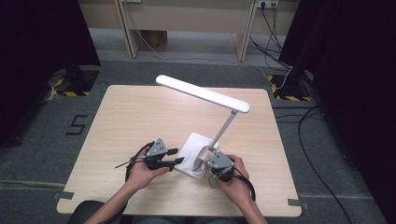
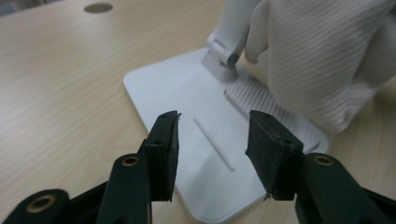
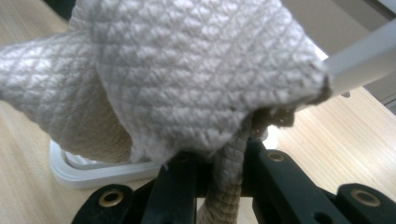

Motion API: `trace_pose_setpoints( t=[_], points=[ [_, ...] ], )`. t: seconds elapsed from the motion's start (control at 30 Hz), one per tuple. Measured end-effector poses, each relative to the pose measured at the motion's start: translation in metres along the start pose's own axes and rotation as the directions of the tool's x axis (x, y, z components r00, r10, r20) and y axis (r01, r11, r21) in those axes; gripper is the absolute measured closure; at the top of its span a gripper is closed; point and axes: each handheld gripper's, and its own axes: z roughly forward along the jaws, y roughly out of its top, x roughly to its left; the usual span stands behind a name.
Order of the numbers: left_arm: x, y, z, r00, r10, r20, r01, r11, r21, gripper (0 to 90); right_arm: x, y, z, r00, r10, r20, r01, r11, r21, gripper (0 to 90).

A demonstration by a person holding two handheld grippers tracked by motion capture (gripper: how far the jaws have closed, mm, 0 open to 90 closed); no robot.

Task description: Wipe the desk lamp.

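A: Nearest the lens in the left gripper view are the left claw's (image 2: pixel 212 140) two black jaws, released and standing apart with nothing between them. They hover just over the front edge of the white lamp base (image 2: pixel 187 98).

B: Why there, do you think?

A: My guess is that it is ready to steady the base while the other hand works. The pads press on nothing, and the thin raised line on the base shows in the gap.

B: And the right claw (image 3: pixel 219 158)?

A: It is clenched on a cream cloth (image 3: pixel 187 70). In the right gripper view a fold runs down between the jaws, and the rest billows up in front of the lens. The cloth is bunched against the lamp near its hinge, which looks like wiping.

B: Where does the lamp stand?

A: In the high view, the desk lamp (image 1: pixel 205 93) stands on the wooden surface (image 1: pixel 126 121) toward the person's side. Both hands flank the base, the left hand (image 1: pixel 140 172) on one side and the right hand (image 1: pixel 233 179) on the other. The long head reaches away over the middle.

B: What do the close views add?

A: The left gripper view shows the ribbed strip on the base and the hinge (image 2: pixel 224 51), with the cloth touching them. The right gripper view shows the cloth's quilted weave and the stem (image 3: pixel 364 60) passing behind it. Only the high view gives the whole layout.
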Motion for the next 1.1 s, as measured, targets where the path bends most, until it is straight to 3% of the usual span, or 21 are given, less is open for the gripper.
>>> trace_pose_setpoints(
  t=[0.17, 0.33, 0.47, 0.57, 0.77, 0.87, 1.1],
  points=[
    [-0.016, 0.018, -0.009, 0.9977, 0.05, 0.044, -0.049, 0.9982, -0.034, 46.5, -0.002, -0.001, 0.003, 0.9999, 0.014, -0.002, -0.014, 1.0, 0.012, 82.3],
    [-0.034, 0.03, -0.007, 0.988, 0.096, 0.121, -0.092, 0.9951, -0.036, 39.9, -0.002, 0.001, 0.004, 0.9998, 0.014, -0.011, -0.013, 1.0, 0.021, 82.3],
    [-0.043, 0.038, -0.002, 0.983, 0.117, 0.142, -0.112, 0.9929, -0.042, 35.0, -0.003, 0.001, 0.006, 0.9999, 0.007, -0.011, -0.006, 1.0, 0.027, 82.3],
    [-0.047, 0.041, 0.005, 0.9819, 0.128, 0.139, -0.125, 0.9916, -0.032, 31.6, -0.002, 0.003, 0.006, 0.9999, 0.001, -0.016, -0.001, 0.999, 0.037, 82.3],
    [-0.047, 0.044, 0.02, 0.9861, 0.126, 0.108, -0.126, 0.992, -0.008, 29.0, 0.001, 0.01, 0.007, 0.9995, -0.012, -0.029, 0.012, 0.999, 0.029, 82.4],
    [-0.045, 0.044, 0.023, 0.9848, 0.15, 0.086, -0.151, 0.9885, 0.002, 33.5, 0.002, 0.012, 0.006, 0.9993, -0.015, -0.034, 0.016, 1.0, 0.022, 82.3],
    [-0.042, 0.042, 0.026, 0.98, 0.178, 0.088, -0.179, 0.9839, -0.001, 49.9, 0.003, 0.013, 0.006, 0.9988, -0.018, -0.045, 0.019, 1.0, 0.014, 82.4]
  ],
)
